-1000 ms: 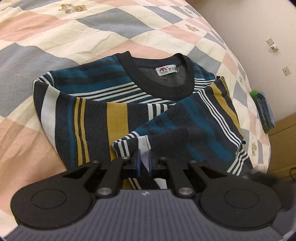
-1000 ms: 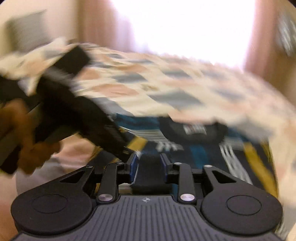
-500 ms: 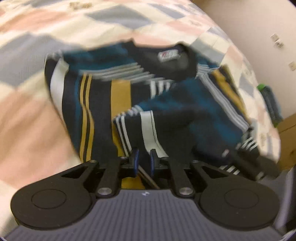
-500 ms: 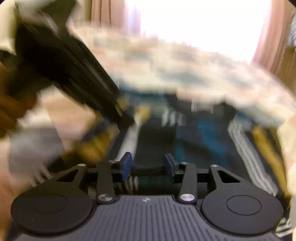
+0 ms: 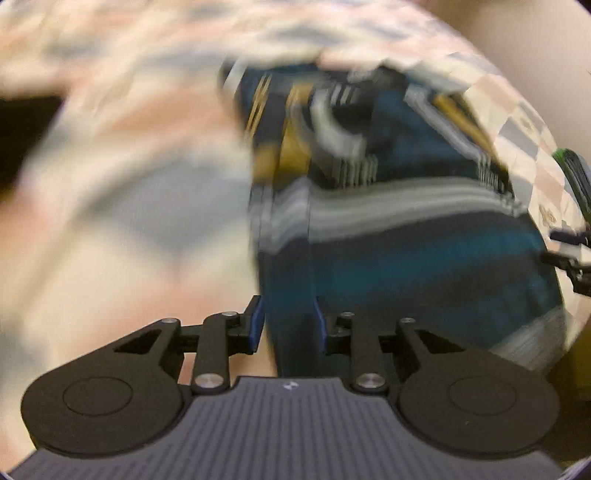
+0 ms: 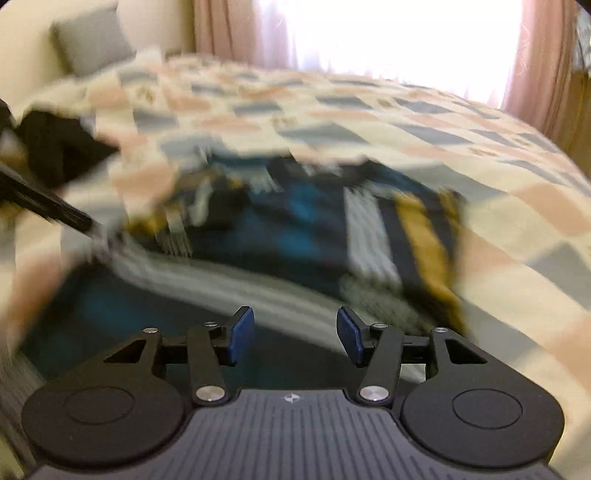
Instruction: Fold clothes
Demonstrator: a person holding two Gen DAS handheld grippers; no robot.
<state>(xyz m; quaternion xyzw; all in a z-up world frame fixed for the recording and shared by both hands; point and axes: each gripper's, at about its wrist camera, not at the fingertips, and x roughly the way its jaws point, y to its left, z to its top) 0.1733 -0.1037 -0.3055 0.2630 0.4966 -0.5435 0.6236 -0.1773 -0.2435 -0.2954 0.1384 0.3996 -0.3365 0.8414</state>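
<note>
A striped sweater (image 5: 424,258) in teal, navy, mustard and white lies flat on the checked quilt (image 5: 122,206), sleeves folded across its chest. Both views are motion-blurred. My left gripper (image 5: 288,321) hovers over the sweater's near left edge; its jaws are opening, a narrow gap between the blue pads (image 5: 256,325), and the cloth shows behind them without being pinched. My right gripper (image 6: 295,332) is over the near part of the sweater (image 6: 288,236), jaws opening wide, nothing between them. The left gripper (image 6: 55,206) shows as a black blur at the left of the right wrist view.
A small folded stack with a green edge (image 5: 574,173) lies at the quilt's right edge. A grey pillow (image 6: 88,40) is at the bed's far left, with pink curtains (image 6: 221,33) and a bright window behind. Quilt (image 6: 498,206) surrounds the sweater.
Both grippers have let go of the sleeve cuffs and pulled back towards the sweater's near end. Their jaws stand wider apart. The sleeves now rest across the chest.
</note>
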